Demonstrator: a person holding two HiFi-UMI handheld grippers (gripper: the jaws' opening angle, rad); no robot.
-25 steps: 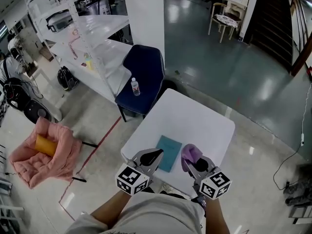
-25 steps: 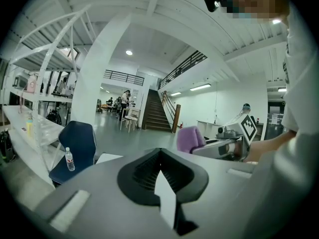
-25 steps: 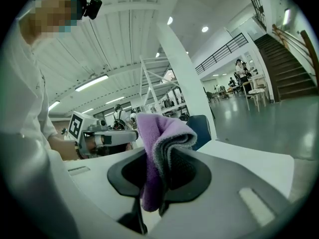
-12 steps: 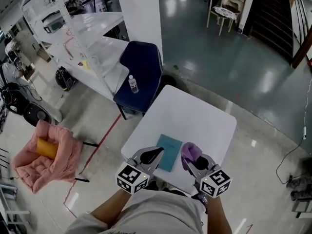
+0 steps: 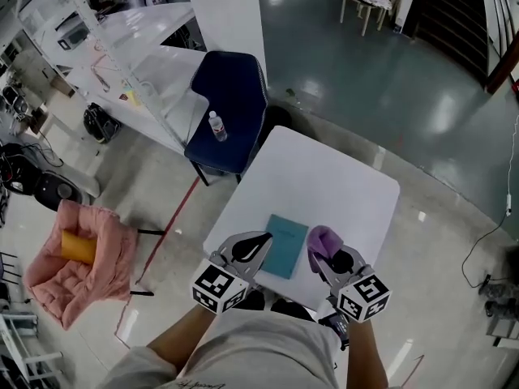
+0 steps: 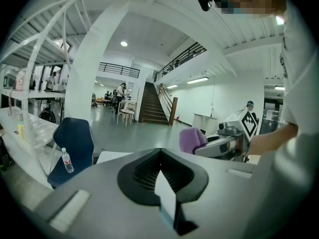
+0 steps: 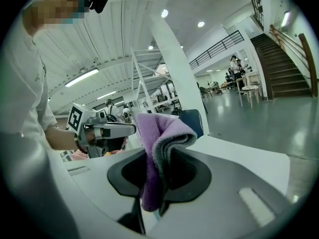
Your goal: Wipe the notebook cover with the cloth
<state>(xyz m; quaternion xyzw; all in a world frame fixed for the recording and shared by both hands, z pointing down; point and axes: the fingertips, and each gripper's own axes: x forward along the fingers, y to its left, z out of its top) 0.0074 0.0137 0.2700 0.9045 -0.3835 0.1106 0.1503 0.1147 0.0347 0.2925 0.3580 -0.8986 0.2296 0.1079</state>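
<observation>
A teal notebook (image 5: 287,245) lies flat near the front edge of the white table (image 5: 324,189). My right gripper (image 5: 331,259) hovers just right of it, shut on a folded purple cloth (image 5: 323,239) that sticks up from the jaws. In the right gripper view the cloth (image 7: 158,148) fills the jaws of the right gripper (image 7: 158,183). My left gripper (image 5: 250,246) hangs over the notebook's left edge, shut with nothing in it. The left gripper view shows the left gripper (image 6: 162,176) held level, with the cloth (image 6: 191,139) and the right gripper beyond.
A dark blue chair (image 5: 229,108) with a water bottle (image 5: 215,126) on its seat stands at the table's far left corner. White tables and shelving (image 5: 122,47) lie beyond. A pink cushioned seat (image 5: 77,262) sits on the floor at left.
The head camera has shifted a little, so the table sits slightly higher and further right. Both grippers keep their places by the notebook, the cloth still held.
</observation>
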